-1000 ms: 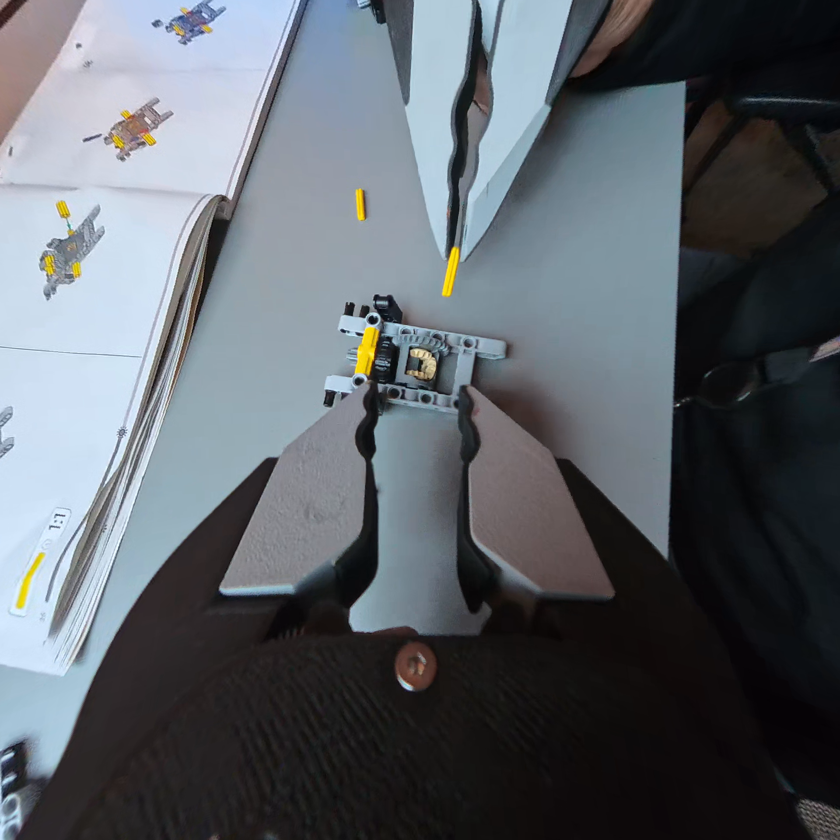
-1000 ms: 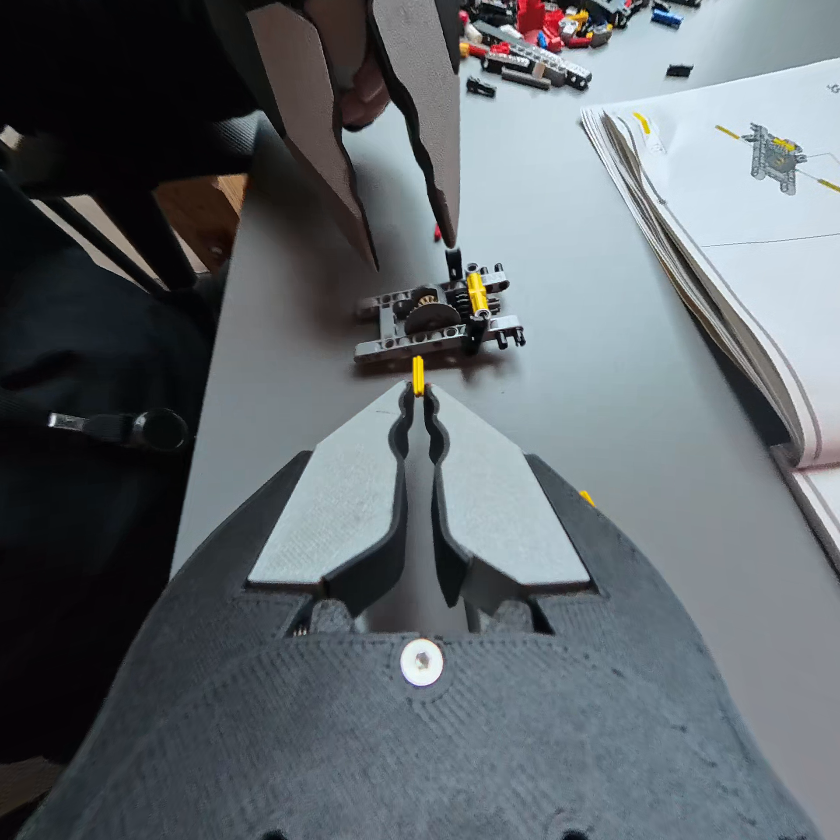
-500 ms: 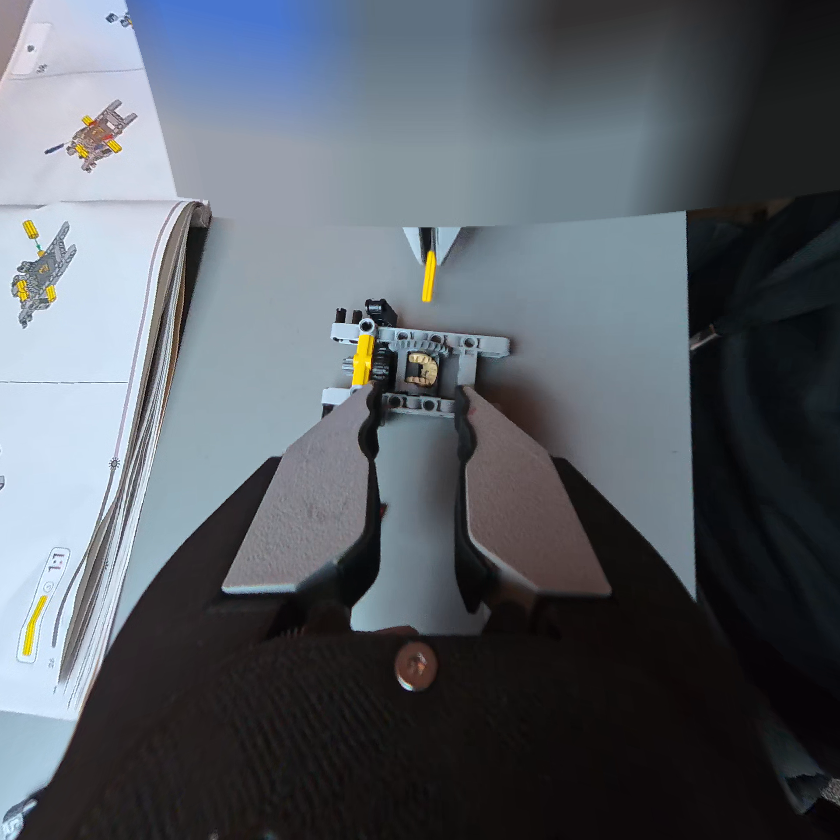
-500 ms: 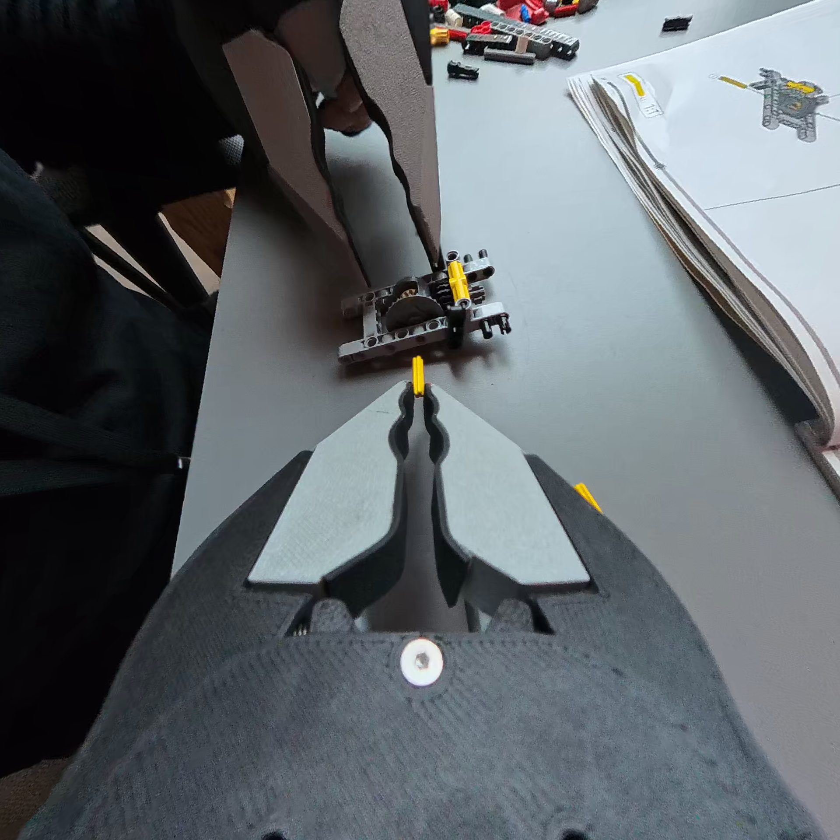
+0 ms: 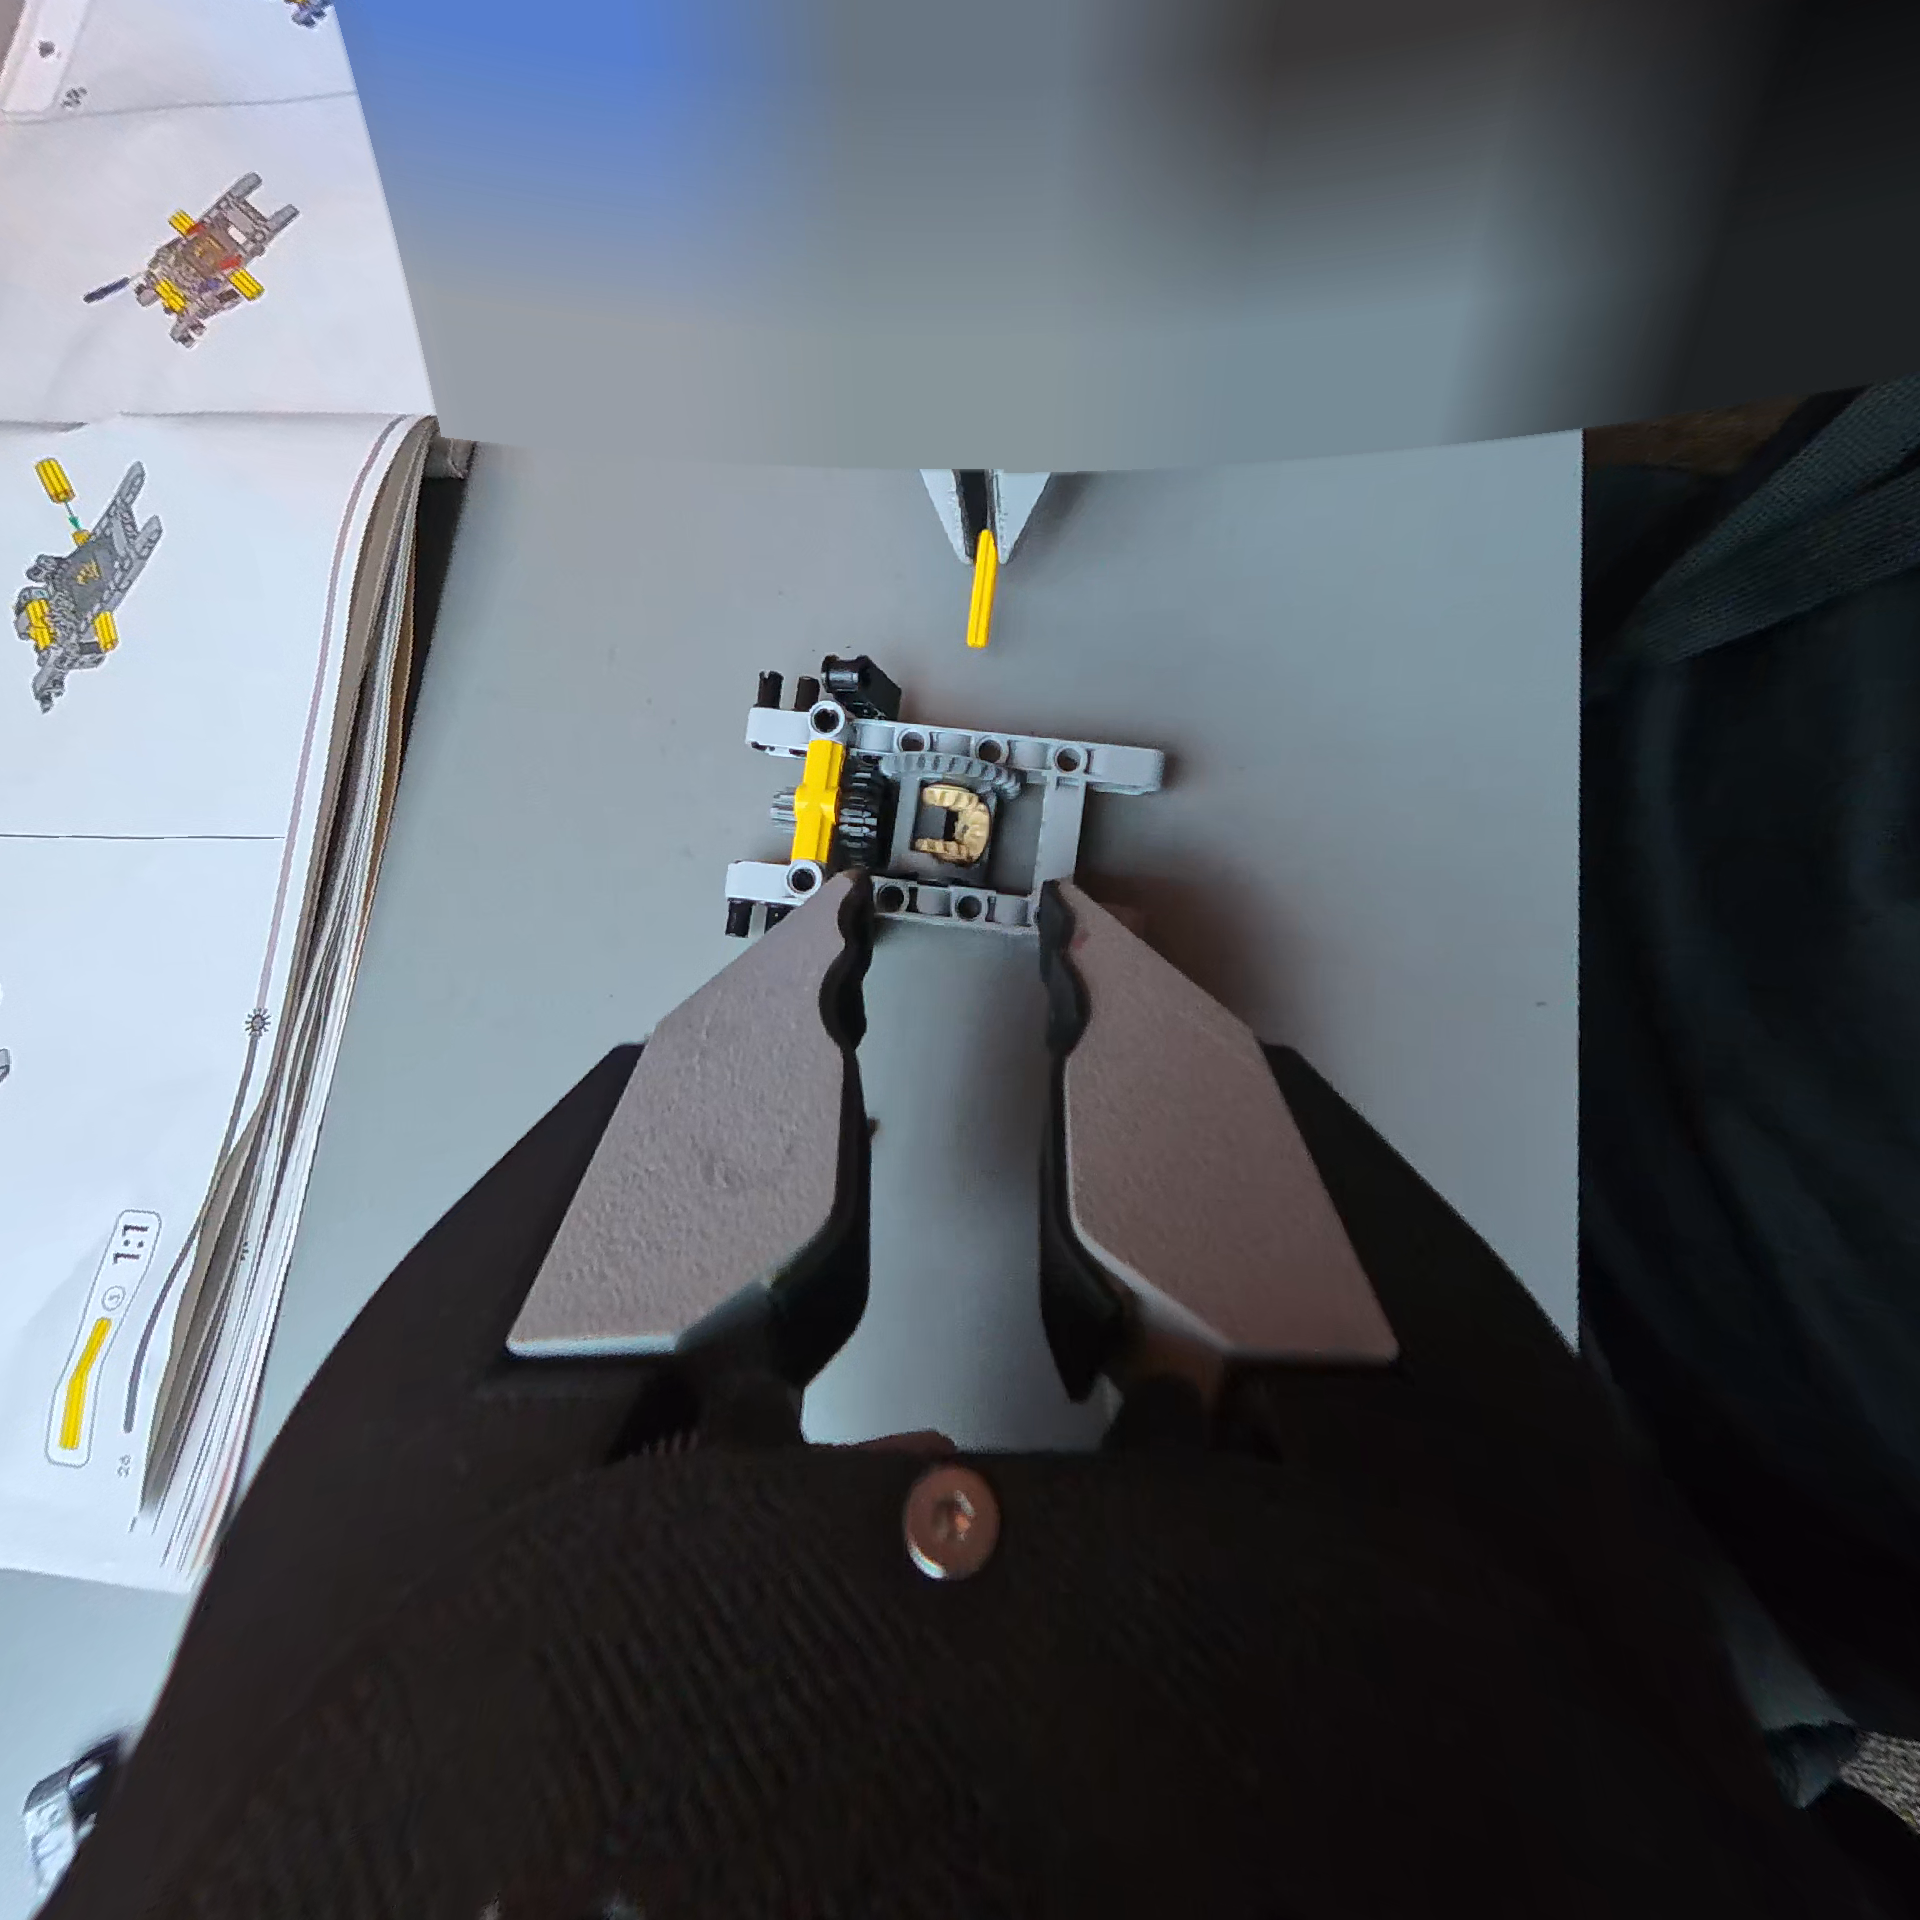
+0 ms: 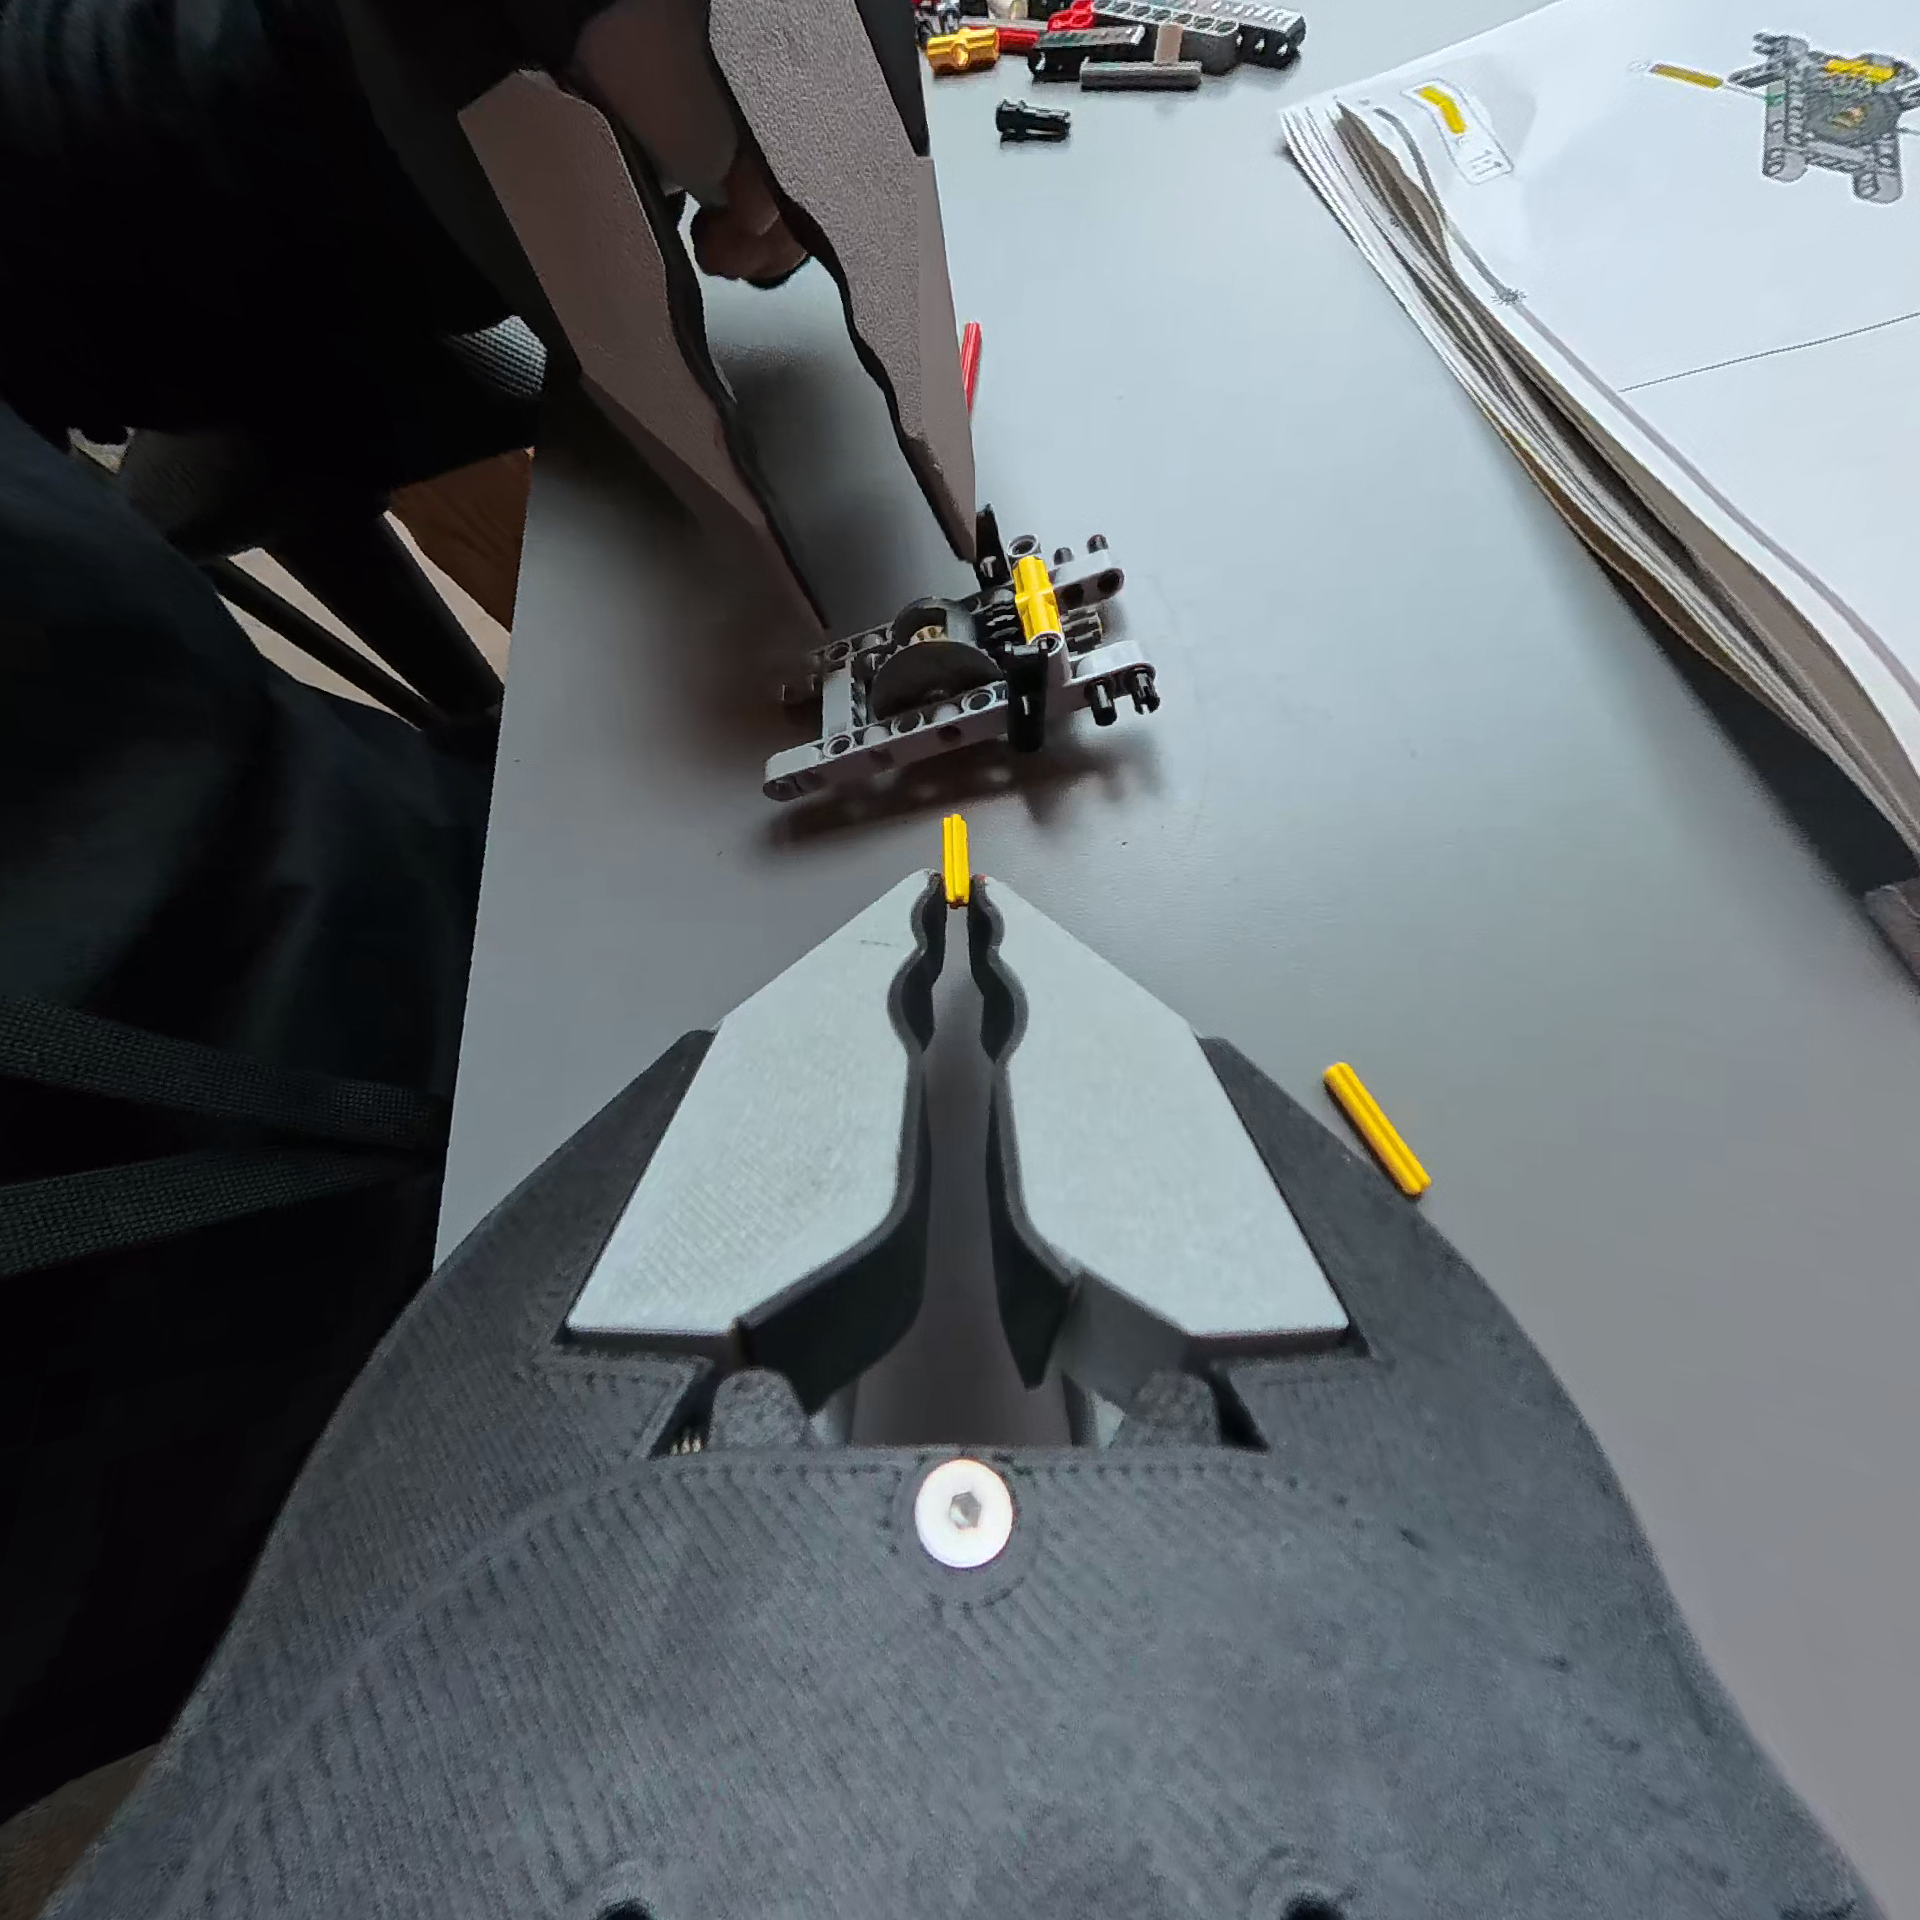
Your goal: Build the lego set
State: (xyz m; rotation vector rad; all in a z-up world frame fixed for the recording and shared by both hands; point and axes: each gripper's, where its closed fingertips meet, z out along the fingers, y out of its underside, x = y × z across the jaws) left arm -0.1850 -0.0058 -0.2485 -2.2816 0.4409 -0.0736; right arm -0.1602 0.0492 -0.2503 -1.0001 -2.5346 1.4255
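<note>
In the left wrist view, the open instruction booklet [image 5: 156,935] is lying at the left on the grey table [image 5: 1351,883]. The left gripper [image 5: 948,896] is standing spread, its fingertips touching the near beam of the grey lego frame [image 5: 940,810] resting mid-table. Beyond it, the right gripper [image 5: 985,525] is pinching a yellow axle [image 5: 979,592] pointing at the frame's far side, just apart from it. In the right wrist view, a second yellow axle [image 6: 1377,1127] is lying loose at the right, and loose lego pieces [image 6: 1122,47] are sitting far off.
</note>
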